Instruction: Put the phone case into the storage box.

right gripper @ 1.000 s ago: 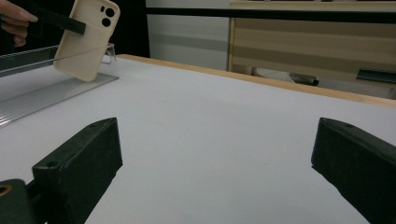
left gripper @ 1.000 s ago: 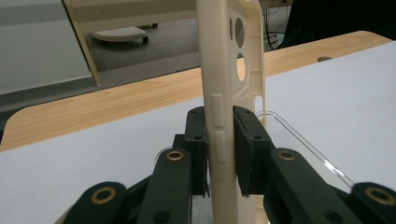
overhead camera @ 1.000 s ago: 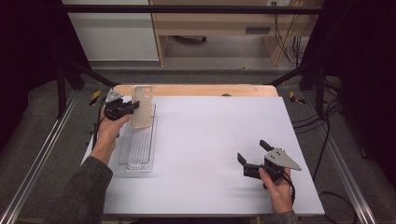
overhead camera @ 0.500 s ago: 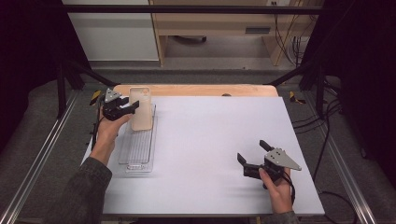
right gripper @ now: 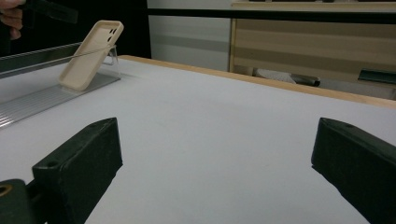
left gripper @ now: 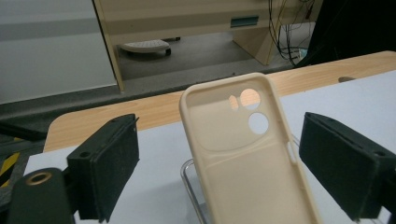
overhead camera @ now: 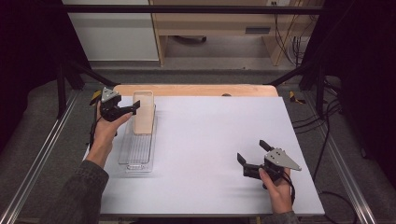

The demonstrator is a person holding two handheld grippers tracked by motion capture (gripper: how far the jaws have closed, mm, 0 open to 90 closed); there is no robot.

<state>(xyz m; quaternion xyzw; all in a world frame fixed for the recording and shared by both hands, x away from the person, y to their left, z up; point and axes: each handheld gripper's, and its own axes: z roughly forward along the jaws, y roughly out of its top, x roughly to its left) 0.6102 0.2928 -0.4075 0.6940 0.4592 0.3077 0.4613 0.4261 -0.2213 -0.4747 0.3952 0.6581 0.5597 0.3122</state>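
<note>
Left gripper (overhead camera: 125,110) jaws just opening wide off the case (overhead camera: 144,112) (it leans in the clear tray (overhead camera: 135,151), far left); right gripper (overhead camera: 252,157) wide, empty, near right.

no text, label, brand, number or sign can be read anywhere in these views. the beige phone case (left gripper: 243,154) shows a plain inner face with round cut-outs and no lettering, and the clear tray (overhead camera: 138,156) and the white counter (overhead camera: 215,154) carry no print. the yellow-and-black striped patches at the frame's edges are too small to make out any writing.
</note>
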